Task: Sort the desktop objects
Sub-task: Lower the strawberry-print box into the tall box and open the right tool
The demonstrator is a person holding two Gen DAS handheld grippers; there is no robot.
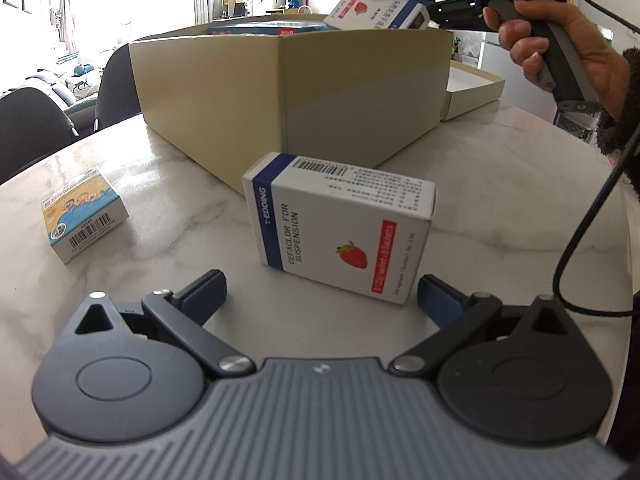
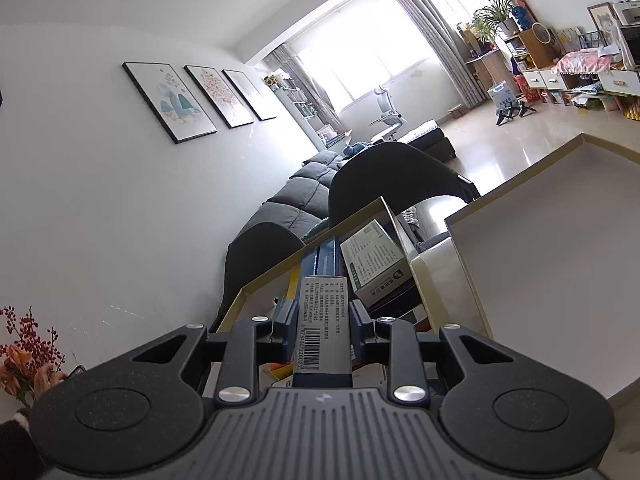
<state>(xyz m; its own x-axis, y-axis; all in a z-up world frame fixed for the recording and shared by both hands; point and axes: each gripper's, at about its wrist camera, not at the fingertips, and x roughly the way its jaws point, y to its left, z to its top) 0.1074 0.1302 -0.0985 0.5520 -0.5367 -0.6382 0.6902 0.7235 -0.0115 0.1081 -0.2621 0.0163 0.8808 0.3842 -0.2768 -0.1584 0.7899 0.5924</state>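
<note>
Cefaclor carton (image 1: 344, 232), a white rectangular cardboard medicine box with a blue band, a red label strip and a printed strawberry, lies on its broad face on the polished, grey-veined marble desk (image 1: 500, 208), just in front of the near corner of the storage box (image 1: 280, 92). Left gripper (image 1: 320, 292) hovers just short of this carton with its blue-padded fingers spread wide, nothing between them. Storage box is matte beige cardboard, open-topped and straight-walled; its shallow lid (image 1: 474, 88) rests, white inside up, beside the far wall. Near the desk's left edge lies a small flat carton (image 1: 84, 216) with a cartoon print and a barcode. Right gripper (image 2: 323, 330), held in a hand (image 1: 560, 40) with a fuzzy dark sleeve, is clamped on a second strawberry carton (image 2: 324, 332), held above the open storage box. Inside the storage box lie a green-and-white carton (image 2: 372, 268) and a long blue box (image 2: 320, 258).
</note>
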